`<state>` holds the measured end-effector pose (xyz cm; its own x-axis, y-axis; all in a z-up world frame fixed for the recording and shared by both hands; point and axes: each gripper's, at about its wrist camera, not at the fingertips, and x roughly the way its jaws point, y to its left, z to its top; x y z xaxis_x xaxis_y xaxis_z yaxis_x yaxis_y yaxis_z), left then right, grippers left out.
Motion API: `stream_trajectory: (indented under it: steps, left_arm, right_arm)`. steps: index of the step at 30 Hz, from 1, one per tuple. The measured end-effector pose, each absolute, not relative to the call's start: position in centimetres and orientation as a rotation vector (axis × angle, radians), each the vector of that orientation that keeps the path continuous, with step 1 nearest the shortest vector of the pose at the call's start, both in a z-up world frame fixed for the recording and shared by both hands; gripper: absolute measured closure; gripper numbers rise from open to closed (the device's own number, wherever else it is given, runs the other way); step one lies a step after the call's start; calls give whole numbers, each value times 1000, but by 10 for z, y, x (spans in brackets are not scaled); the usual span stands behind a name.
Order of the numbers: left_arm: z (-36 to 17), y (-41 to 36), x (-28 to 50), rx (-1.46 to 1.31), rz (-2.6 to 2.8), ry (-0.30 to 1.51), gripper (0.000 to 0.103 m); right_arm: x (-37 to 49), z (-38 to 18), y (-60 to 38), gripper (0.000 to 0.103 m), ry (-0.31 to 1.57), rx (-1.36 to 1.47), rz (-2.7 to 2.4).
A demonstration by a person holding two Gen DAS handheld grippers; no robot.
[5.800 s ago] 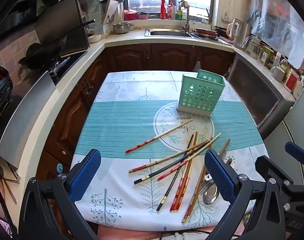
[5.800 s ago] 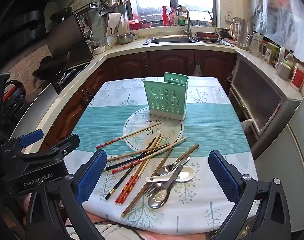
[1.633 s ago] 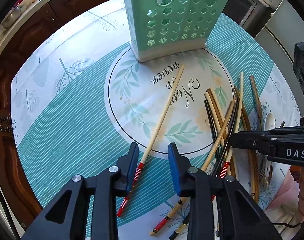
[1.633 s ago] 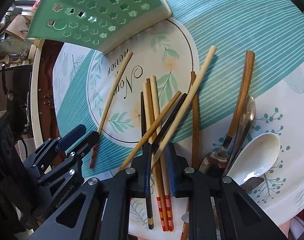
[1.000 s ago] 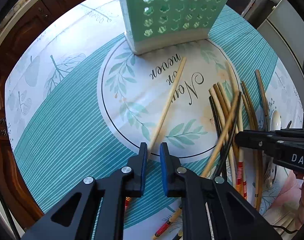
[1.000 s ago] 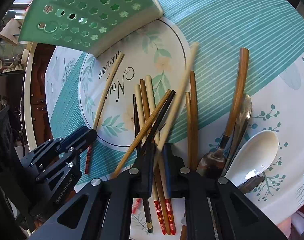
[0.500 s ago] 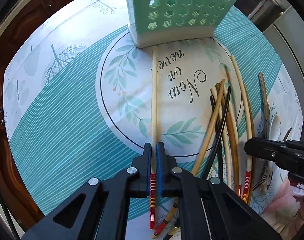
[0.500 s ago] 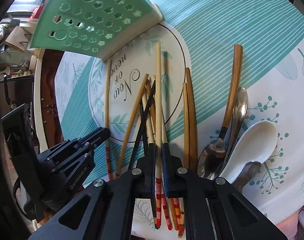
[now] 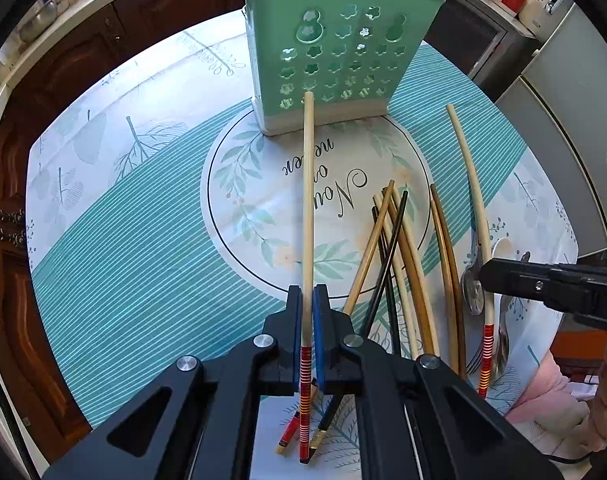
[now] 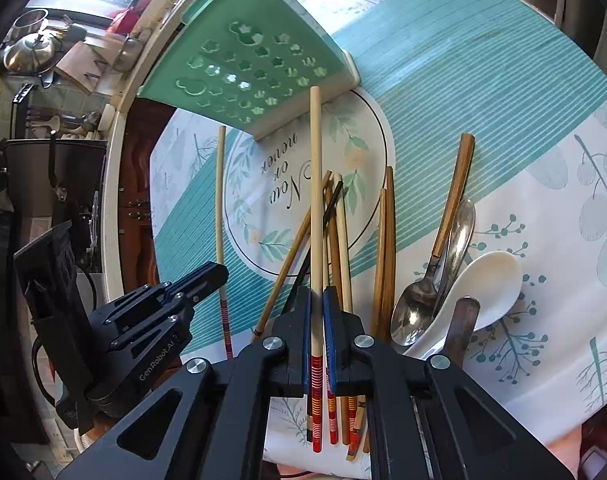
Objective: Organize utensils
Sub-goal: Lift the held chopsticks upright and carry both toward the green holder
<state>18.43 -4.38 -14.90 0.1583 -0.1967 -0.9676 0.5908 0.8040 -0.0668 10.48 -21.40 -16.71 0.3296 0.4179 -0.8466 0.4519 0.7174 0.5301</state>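
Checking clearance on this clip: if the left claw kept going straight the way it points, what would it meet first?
Probably the green utensil holder: the chopstick clamped in the left claw points at its base, though depth is unclear.

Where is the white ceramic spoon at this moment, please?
In the right wrist view the white ceramic spoon lies on the tablecloth at the right, bowl up, just right of the metal spoons and beyond the chopstick pile.

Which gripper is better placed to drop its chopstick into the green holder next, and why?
Probably the left. The left gripper and right gripper each clamp a pale chopstick, but the left's view faces the green holder squarely, upright; the right's view sees it tilted, off left.
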Motion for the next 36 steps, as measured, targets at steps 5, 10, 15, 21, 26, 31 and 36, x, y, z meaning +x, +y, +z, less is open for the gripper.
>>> stream_trajectory:
  steps: [5,10,15,21,26,31,36]
  left_arm:
    - [-148,-44,183,355,-563,1297,100]
    - [-131,-47,174,329,-564,1244,100]
    - [-97,-49,162,284,-577,1167,100]
    - [-49,-55,157,227,-550,1023,100]
    - [-6,-63,164,127,-507,849,100]
    - [30,-78,173,35,-495,609,100]
    - [42,-94,195,-29,-436,487,100]
  right_arm:
    - [97,-153,-212,97,1247,802,9]
    - [90,-135,-210,97,1203,771,40]
    - [85,-104,-213,97,1120,718,73]
    - [94,-60,-223,97,1014,660,103]
    - [113,-18,-236,97,890,548,98]
    - [131,25,-255,97,721,480,61]
    - [148,54,-284,97,531,489,18]
